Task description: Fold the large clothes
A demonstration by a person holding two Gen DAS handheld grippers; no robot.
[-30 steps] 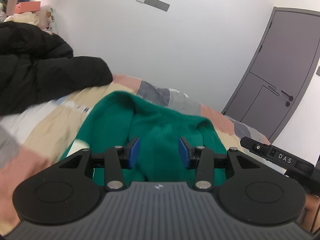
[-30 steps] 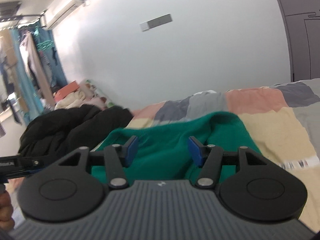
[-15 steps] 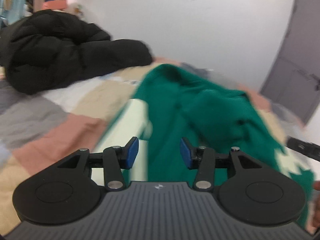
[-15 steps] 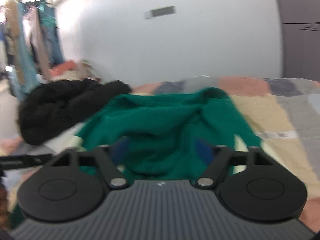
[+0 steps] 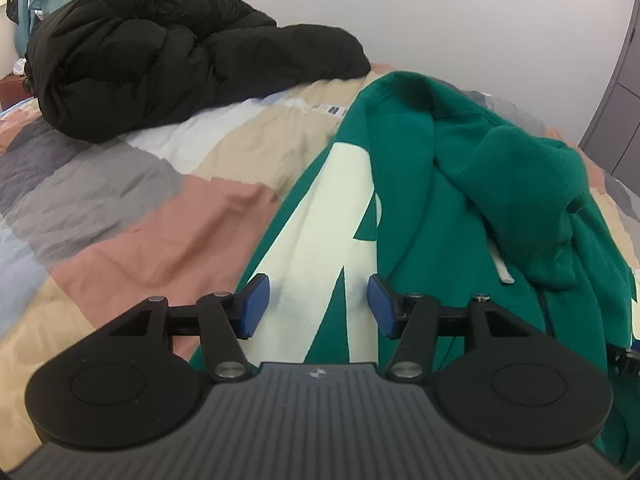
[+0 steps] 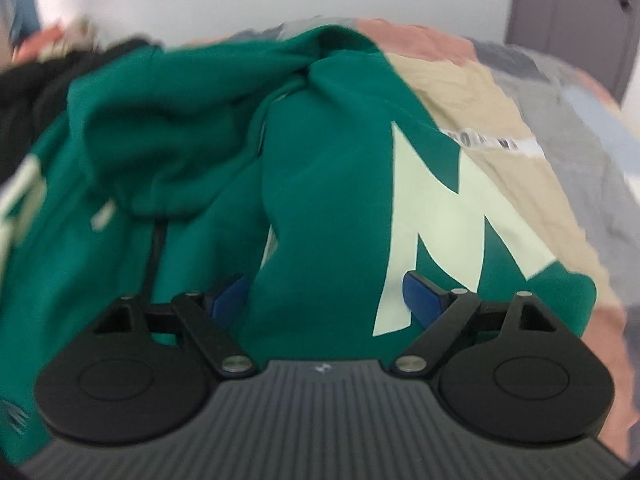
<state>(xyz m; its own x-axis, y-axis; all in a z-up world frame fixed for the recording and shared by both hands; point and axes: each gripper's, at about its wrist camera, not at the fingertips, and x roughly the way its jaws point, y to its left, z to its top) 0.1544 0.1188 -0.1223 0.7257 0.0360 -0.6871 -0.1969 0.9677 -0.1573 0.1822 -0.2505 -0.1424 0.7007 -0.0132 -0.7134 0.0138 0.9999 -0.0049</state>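
Each gripper [image 5: 316, 300] [image 6: 327, 296] was black, with a ribbed grey top plate bearing a small white logo, two round black discs at the sides, silver screws on the linkage arms, and blue pads [image 5: 253, 306] on the fingers.

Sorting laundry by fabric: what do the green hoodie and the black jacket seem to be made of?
Green hoodie: likely cotton-blend fleece, matte and soft, slumping in thick rounded folds; its cream lettering looks like a smooth flat print. Black jacket: probably padded synthetic shell, puffy quilted bulges with a faint sheen. Neither fibre can be confirmed by sight.
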